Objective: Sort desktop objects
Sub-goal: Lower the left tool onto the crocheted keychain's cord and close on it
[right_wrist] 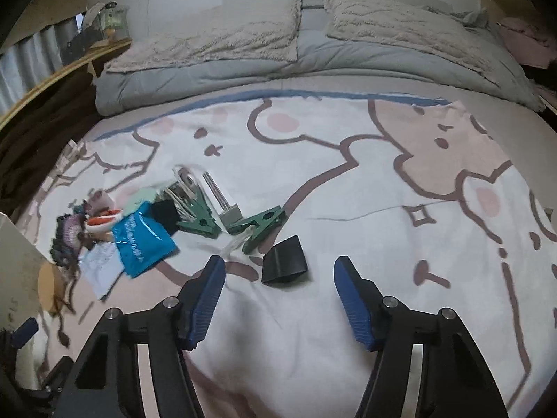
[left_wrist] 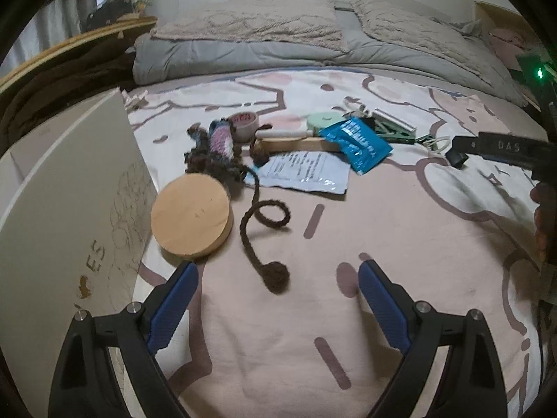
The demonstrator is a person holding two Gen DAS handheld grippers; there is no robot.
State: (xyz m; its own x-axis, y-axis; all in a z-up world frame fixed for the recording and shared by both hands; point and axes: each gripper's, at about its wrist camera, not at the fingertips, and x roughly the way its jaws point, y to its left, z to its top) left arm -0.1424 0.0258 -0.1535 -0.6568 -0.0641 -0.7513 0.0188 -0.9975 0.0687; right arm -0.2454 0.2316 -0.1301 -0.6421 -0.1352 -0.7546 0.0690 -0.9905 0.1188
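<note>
Left fingers: your left gripper (left_wrist: 278,275) stands wide apart, nothing between the blue pads (left_wrist: 174,304); only bare bedspread (left_wrist: 400,216) under the gap.
Right fingers: your right gripper (right_wrist: 278,296) is also parted, a bit narrower, and holds nothing. The black wedge (right_wrist: 283,259) lies just ahead of the tips, not touched by either pad (right_wrist: 205,299).
Left gripper pose: you have it tilted down over the bedspread, with the wooden disc (left_wrist: 191,216) just beyond its left pad.
Yarn tail: the brown cord (left_wrist: 264,219) curls from the knitted toy (left_wrist: 217,146) toward you and ends in a pom-pom (left_wrist: 276,275) lying in line with the open gap.
Pile, left view: tape roll (left_wrist: 243,123), wooden stick (left_wrist: 296,144), white leaflet (left_wrist: 303,170) and blue packet (left_wrist: 355,141) cluster past the disc; the packet overlaps the leaflet's far corner.
Pile, right view: two green clips (right_wrist: 257,224) and a metal bar (right_wrist: 217,191) sit right of the blue packet, with the wedge near them on your side. This view's left edge is blurred; small items there cannot be told.
White box: a box wall (left_wrist: 69,188) stands at your left, touching the disc's side or just beside it; which, you cannot tell.
Other gripper: your right gripper's black body shows at the left view's right edge, over the bedspread.
Background: grey duvet (left_wrist: 243,59) and pillows lie across the far end.
</note>
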